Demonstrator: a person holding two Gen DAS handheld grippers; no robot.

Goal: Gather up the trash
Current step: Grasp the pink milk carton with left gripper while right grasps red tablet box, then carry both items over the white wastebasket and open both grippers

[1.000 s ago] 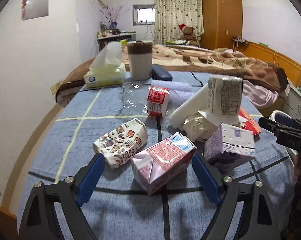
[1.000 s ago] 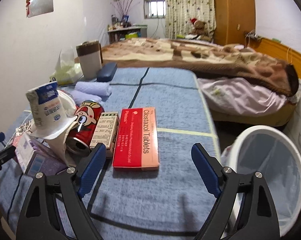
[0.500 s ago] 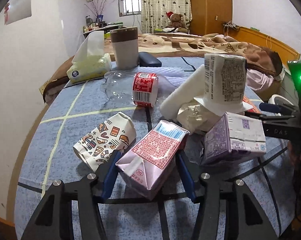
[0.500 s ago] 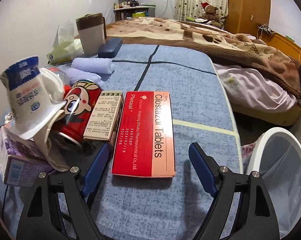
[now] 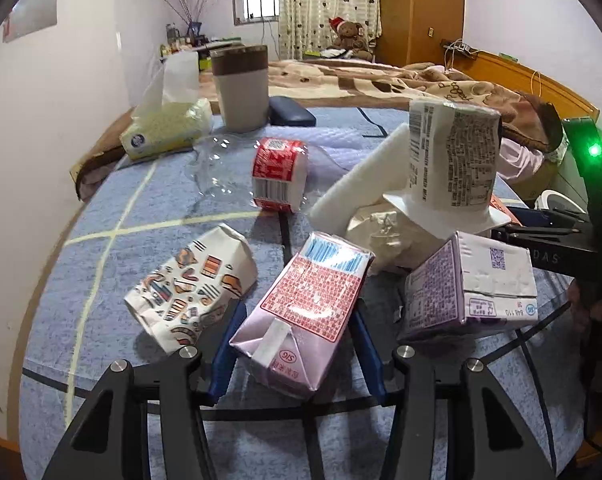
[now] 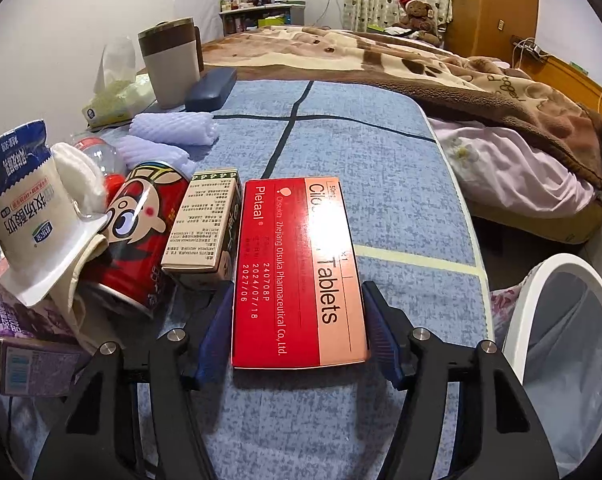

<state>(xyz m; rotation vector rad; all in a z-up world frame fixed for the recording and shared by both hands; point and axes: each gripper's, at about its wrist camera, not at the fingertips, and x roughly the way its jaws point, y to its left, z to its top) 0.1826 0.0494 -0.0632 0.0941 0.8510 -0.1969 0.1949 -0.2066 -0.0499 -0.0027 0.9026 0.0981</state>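
Trash lies on a blue-covered table. A pink milk carton (image 5: 313,292) rests on its side between the blue pads of my left gripper (image 5: 297,320). The jaws are closing and both pads touch the carton's sides. A patterned paper cup (image 5: 193,288) lies just to its left and a purple carton (image 5: 469,284) to its right. My right gripper (image 6: 299,292) straddles a flat red tablet box (image 6: 297,240). Its jaws are closing too, with the pads meeting the box's long edges. A white bin (image 6: 529,280) with a clear liner stands below the table's right edge.
An upturned yogurt cup (image 5: 453,160), crumpled paper, white foam and a red-labelled clear bottle (image 5: 279,176) crowd the middle. A red can (image 6: 141,232) and a beige box (image 6: 205,228) lie left of the tablet box. A tissue pack, mug (image 6: 173,68) and dark case stand at the back.
Both grippers moved forward and lower over their items. The left jaws narrowed from wide onto the pink carton. The right jaws narrowed onto the red tablet box.
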